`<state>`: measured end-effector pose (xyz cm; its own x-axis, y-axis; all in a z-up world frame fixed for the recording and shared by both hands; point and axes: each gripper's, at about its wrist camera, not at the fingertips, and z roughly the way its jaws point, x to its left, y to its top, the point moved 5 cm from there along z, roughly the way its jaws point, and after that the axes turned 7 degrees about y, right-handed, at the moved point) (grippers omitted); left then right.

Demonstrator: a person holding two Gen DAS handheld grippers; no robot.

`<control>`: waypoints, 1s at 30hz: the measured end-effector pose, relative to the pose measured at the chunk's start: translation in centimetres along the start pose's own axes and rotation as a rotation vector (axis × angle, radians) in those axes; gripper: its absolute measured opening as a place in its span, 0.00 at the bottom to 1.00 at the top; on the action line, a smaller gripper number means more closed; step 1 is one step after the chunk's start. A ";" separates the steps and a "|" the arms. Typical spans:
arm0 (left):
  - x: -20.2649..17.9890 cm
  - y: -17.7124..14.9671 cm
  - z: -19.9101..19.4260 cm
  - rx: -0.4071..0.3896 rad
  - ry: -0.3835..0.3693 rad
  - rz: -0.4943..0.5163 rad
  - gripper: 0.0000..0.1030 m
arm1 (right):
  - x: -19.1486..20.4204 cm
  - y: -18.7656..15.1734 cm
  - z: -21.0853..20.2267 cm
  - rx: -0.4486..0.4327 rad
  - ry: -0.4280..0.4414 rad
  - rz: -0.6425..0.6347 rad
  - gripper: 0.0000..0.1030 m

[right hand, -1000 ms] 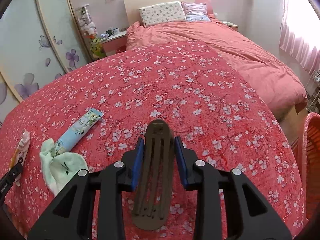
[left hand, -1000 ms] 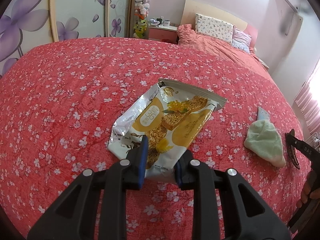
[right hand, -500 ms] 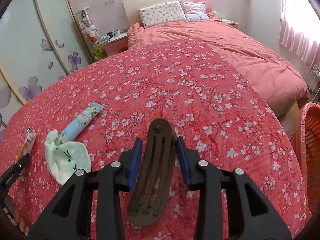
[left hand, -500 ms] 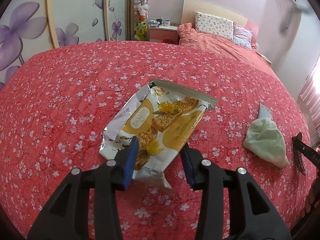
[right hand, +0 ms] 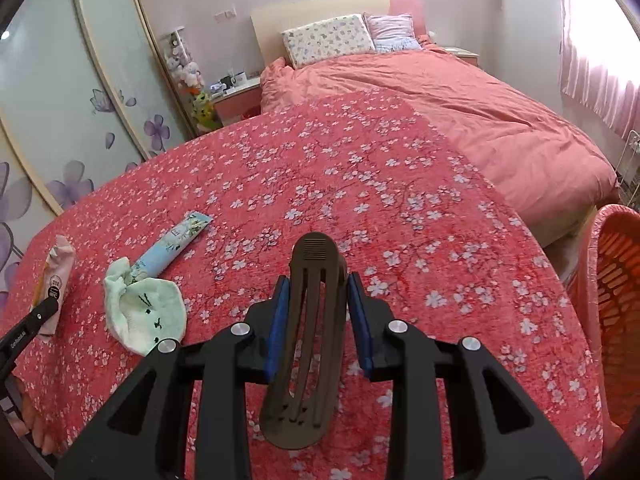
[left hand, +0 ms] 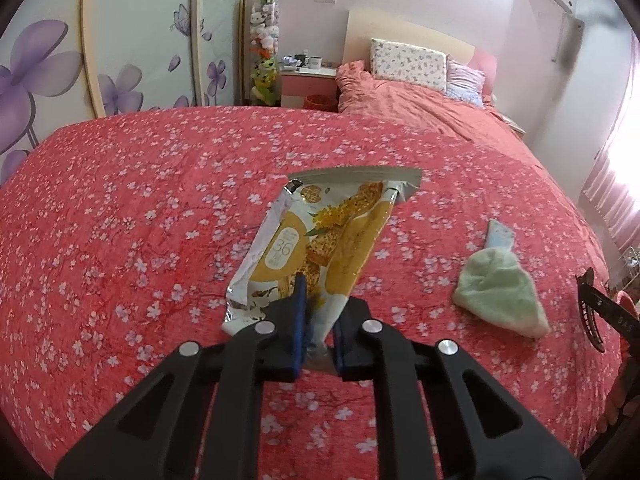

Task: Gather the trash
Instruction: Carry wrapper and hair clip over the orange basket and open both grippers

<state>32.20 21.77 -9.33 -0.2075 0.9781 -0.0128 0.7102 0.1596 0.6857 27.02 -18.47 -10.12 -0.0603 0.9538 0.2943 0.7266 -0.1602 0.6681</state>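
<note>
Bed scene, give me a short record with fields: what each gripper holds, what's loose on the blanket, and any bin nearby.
left gripper: shut on the snack wrapper, its far end raised off the blanket; jaws have just been closing
right gripper: shut on the brown hair clip
loose on blanket: green sock, blue tube touching it
bin: orange basket at the right edge of the right wrist view, beside the bed

left hand-held gripper [left hand: 318,330] pinched nearly closed after closing, right hand-held gripper [right hand: 319,322] clamped, seemingly angled downward
</note>
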 end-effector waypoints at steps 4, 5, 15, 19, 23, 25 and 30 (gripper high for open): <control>-0.8 0.1 -1.1 -0.011 -0.018 0.009 0.11 | -0.2 0.1 -0.7 -0.011 0.007 0.010 0.29; -1.1 0.1 -1.5 -0.017 -0.022 0.015 0.11 | -0.3 0.2 -1.1 -0.018 0.010 0.011 0.29; -4.9 1.3 -4.9 -0.064 -0.079 0.060 0.11 | -1.4 1.3 -4.7 -0.090 0.024 0.018 0.29; -7.1 1.7 -6.5 -0.082 -0.116 0.083 0.11 | -2.0 1.6 -6.5 -0.121 0.030 0.018 0.29; -10.1 2.0 -8.0 -0.097 -0.168 0.114 0.11 | -2.9 1.9 -8.6 -0.156 0.023 0.019 0.29; -11.7 1.9 -8.7 -0.102 -0.197 0.130 0.11 | -3.5 2.0 -9.7 -0.178 0.014 0.018 0.29; -16.4 1.4 -10.5 -0.105 -0.276 0.173 0.11 | -5.3 2.1 -12.5 -0.228 -0.018 0.023 0.29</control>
<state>29.55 4.53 -0.57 0.1102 0.9910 -0.0761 0.6430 -0.0127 0.7657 20.33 -27.04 -1.75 -0.0314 0.9533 0.3004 0.5541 -0.2335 0.7990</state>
